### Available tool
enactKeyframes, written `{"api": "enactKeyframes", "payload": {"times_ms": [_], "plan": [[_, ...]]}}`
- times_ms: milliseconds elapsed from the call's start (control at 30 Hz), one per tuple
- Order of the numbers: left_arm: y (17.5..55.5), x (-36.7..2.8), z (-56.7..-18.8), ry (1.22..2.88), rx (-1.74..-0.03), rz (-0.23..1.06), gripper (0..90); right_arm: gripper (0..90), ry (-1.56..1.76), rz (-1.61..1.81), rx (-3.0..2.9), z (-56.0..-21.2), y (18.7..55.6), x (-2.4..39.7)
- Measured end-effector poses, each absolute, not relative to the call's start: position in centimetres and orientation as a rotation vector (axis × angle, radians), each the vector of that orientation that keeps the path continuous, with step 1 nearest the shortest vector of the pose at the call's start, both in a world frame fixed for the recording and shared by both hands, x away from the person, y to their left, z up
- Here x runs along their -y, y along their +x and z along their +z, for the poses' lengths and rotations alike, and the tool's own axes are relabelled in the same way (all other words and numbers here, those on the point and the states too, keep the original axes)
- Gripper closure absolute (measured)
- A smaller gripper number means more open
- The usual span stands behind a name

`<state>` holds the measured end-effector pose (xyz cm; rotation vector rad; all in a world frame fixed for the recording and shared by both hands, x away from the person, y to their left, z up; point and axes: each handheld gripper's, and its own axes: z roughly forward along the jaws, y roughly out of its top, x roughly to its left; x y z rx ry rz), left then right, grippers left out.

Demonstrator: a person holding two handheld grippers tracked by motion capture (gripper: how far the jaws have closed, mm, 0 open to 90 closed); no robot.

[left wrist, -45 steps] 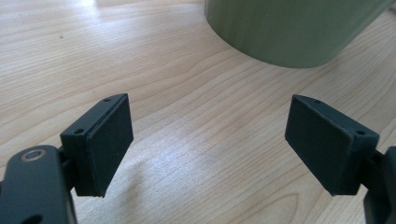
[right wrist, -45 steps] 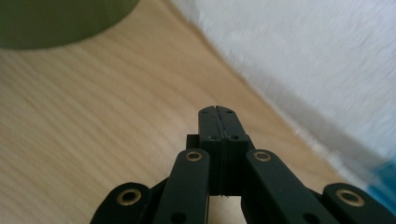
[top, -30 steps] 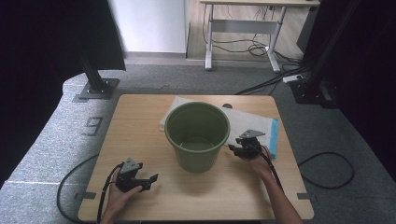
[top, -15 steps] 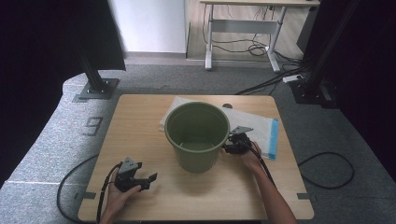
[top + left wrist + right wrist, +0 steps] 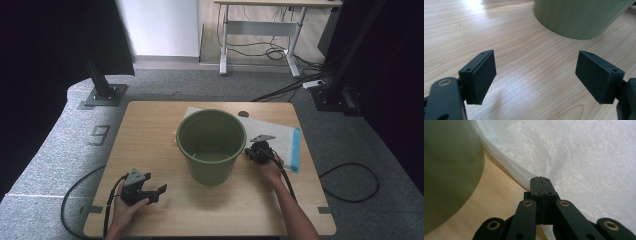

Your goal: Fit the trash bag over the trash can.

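Note:
A green bucket stands upright in the middle of the wooden table. Behind and to its right lies a flat translucent plastic bag with a blue strip along one end. My right gripper is just right of the bucket, at the bag's near edge. Its jaws have just been closing and are now shut on the bag's edge, with a fold of film rising from the tips. My left gripper rests at the front left, open, with only bare wood between its pads.
The bucket's wall is close on the left of the right gripper and ahead of the left gripper. Cables trail off the table's front corners. Stand bases and a desk are on the floor beyond the table.
The right hand has shifted slightly left toward the bucket, onto the bag's edge. The left hand and the bucket have not moved.

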<state>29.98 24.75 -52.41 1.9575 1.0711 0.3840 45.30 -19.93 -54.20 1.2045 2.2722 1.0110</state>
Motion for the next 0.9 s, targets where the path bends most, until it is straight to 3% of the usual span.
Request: {"api": "enactKeyframes", "payload": {"times_ms": [300,533,700,900], "plan": [[30.0,-24.7,-52.5,1.96,-1.079,0.371,16.4,89.0,1.129,1.051,-2.235,-51.9,38.6,24.7],[30.1,-24.7,-52.4,1.958,-1.084,0.369,16.5,89.0,1.134,1.092,-2.24,-52.6,33.0,27.9],[30.1,-24.6,-52.5,1.964,-1.089,0.367,16.4,88.5,1.15,1.057,-2.253,-53.4,31.9,28.9],[30.2,-24.6,-52.6,1.971,-1.09,0.369,16.4,57.1,1.105,1.125,-2.169,-51.8,33.0,26.5]]}}
